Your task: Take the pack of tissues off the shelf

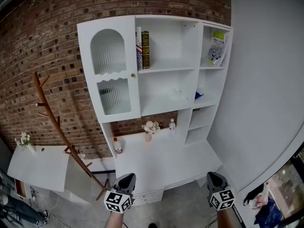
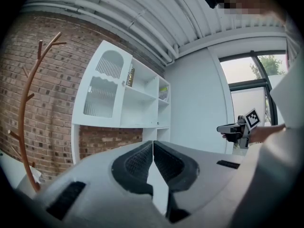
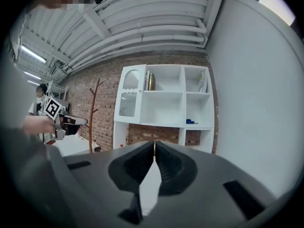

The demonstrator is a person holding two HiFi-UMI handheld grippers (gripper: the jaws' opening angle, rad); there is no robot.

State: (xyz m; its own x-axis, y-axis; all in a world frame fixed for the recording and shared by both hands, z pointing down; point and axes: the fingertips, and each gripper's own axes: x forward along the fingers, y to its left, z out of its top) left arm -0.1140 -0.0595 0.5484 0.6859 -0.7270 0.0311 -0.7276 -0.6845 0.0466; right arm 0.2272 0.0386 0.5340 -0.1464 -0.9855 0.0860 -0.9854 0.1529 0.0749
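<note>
Right now I hold the left tool (image 1: 126, 177) and the right tool (image 1: 214, 176) pressed together, empty, well apart from the white shelf (image 1: 167, 46), where the blue pack of tissues (image 1: 198, 95) lies in the right-hand column.

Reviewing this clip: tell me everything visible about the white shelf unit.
The white shelf unit stands upright against the brick wall, in the corner beside a plain white wall. It looks like painted wood. Its left side has a closed door with two ribbed panes, the upper arched, and a small knob. The rest is open compartments: upright books top middle, a leaning booklet top right, a small blue item below. Its counter carries flowers and a red-capped bottle.
</note>
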